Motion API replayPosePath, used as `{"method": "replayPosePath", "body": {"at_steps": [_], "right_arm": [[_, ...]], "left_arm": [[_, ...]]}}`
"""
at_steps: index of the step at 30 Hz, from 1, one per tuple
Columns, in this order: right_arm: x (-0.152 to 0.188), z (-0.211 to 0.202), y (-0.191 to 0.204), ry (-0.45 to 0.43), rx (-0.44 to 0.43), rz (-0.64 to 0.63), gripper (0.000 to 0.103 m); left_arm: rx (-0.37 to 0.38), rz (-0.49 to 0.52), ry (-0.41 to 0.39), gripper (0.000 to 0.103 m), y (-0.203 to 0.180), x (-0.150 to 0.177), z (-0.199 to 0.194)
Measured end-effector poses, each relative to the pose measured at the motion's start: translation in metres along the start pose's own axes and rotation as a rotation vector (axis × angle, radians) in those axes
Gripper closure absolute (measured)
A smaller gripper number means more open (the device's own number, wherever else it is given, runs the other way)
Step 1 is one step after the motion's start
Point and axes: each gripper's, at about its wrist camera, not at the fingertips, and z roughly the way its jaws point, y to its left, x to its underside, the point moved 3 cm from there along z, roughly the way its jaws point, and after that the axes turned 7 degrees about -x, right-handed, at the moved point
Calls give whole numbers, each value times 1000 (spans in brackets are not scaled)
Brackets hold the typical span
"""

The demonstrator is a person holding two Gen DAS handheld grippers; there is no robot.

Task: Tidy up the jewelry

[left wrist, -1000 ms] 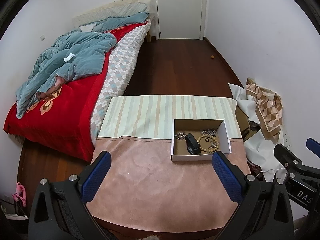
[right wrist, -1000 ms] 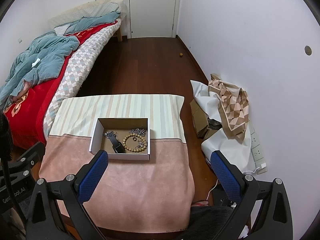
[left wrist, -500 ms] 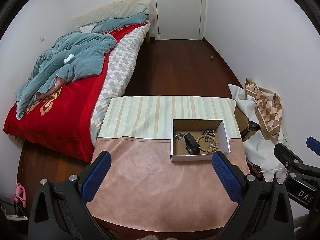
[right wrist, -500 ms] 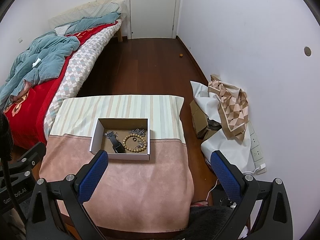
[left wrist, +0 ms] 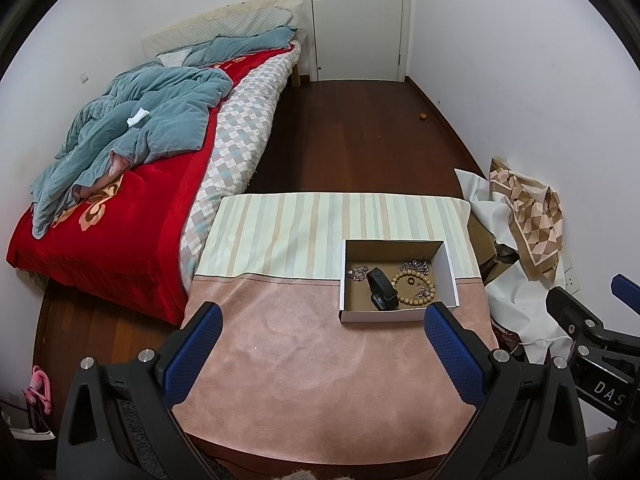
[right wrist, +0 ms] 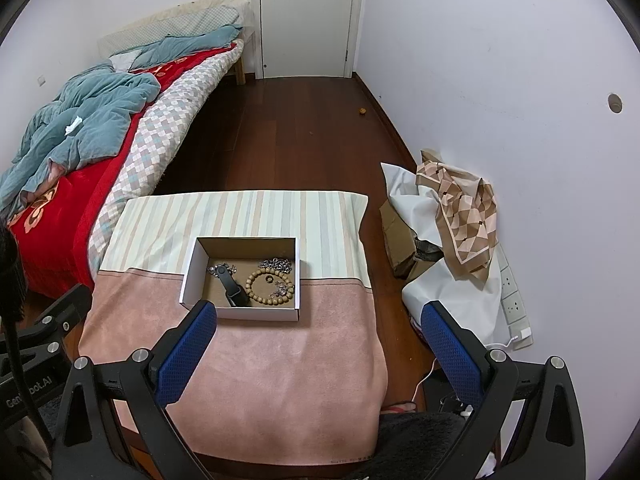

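Observation:
A shallow white cardboard box (left wrist: pixel 383 315) (right wrist: pixel 240 313) sits on the cloth-covered table (left wrist: pixel 304 352) (right wrist: pixel 272 356). Inside lie a black watch-like band (left wrist: pixel 380 288) (right wrist: pixel 233 285), a wooden bead bracelet (left wrist: pixel 412 289) (right wrist: pixel 269 288) with a small ring inside it, and silver chain pieces (left wrist: pixel 416 266) (right wrist: pixel 276 263). My left gripper (left wrist: pixel 322 324) is open and empty, held above the near table, the box just beyond its right finger. My right gripper (right wrist: pixel 320 322) is open and empty, its left finger just in front of the box.
A bed (left wrist: pixel 120 208) with red cover and blue duvet stands to the left. Bags and a patterned cloth (right wrist: pixel 456 216) are piled against the right wall. A wall socket strip (right wrist: pixel 512 304) is low on the right. A closed door (left wrist: pixel 356 20) is at the far end.
Almost nothing has moved; both views shift only slightly. The box and its contents stay in place and both grippers stay open.

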Motion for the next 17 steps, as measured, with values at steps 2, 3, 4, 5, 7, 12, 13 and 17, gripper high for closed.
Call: {"method": "replayPosePath", "body": {"at_steps": [2, 3, 4, 5, 7, 12, 13, 17], "right_arm": [[0, 0, 1, 0, 0, 0, 0], [0, 0, 1, -1, 0, 0, 0], [-1, -1, 0, -2, 0, -1, 0], [0, -1, 1, -2, -1, -1, 0], [-1, -2, 0, -3, -1, -3, 0], [-1, -3, 1, -6, -2, -4, 0], [-1, -3, 2, -6, -3, -4, 0], [-1, -4, 3, -8, -2, -4, 0]], "left_arm": [[-1, 0, 0, 0, 0, 0, 0], [-1, -1, -1, 0, 0, 0, -1], [-1, -1, -2, 0, 0, 0, -1], [-1, -2, -2, 0, 1, -1, -2], [-2, -4, -5, 0, 1, -2, -3], [-4, -8, -7, 0, 0, -3, -5], [-3, -9, -7, 0, 0, -3, -5], [5, -19, -10, 0, 0, -4, -9]]}}
